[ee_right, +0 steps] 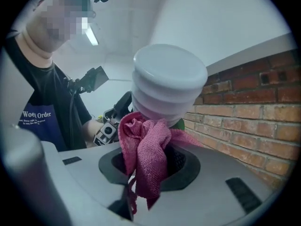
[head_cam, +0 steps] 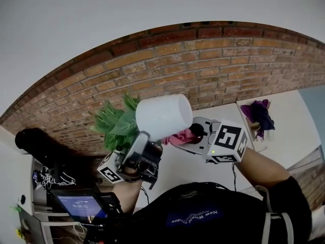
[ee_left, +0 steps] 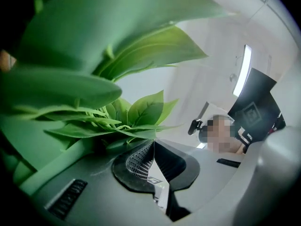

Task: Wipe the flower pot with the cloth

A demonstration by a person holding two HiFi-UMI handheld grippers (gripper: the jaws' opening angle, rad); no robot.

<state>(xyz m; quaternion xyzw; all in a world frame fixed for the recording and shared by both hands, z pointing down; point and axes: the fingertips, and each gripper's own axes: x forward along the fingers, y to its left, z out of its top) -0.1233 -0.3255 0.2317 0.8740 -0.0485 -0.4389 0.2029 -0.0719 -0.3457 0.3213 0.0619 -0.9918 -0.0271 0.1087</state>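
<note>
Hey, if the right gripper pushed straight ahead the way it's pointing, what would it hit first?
The white flower pot. The pink cloth clamped in the right gripper looks pressed against its side near the base, so contact would probably be immediate.

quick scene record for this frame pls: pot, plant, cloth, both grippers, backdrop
pot: white flower pot, lifted off the table, tipped on its side
plant: green leaves, sticking out to the left
left gripper: shut on the flower pot's rim
right gripper: shut on the cloth
cloth: pink, bunched, appears pressed against the pot's side
backdrop: brick wall
</note>
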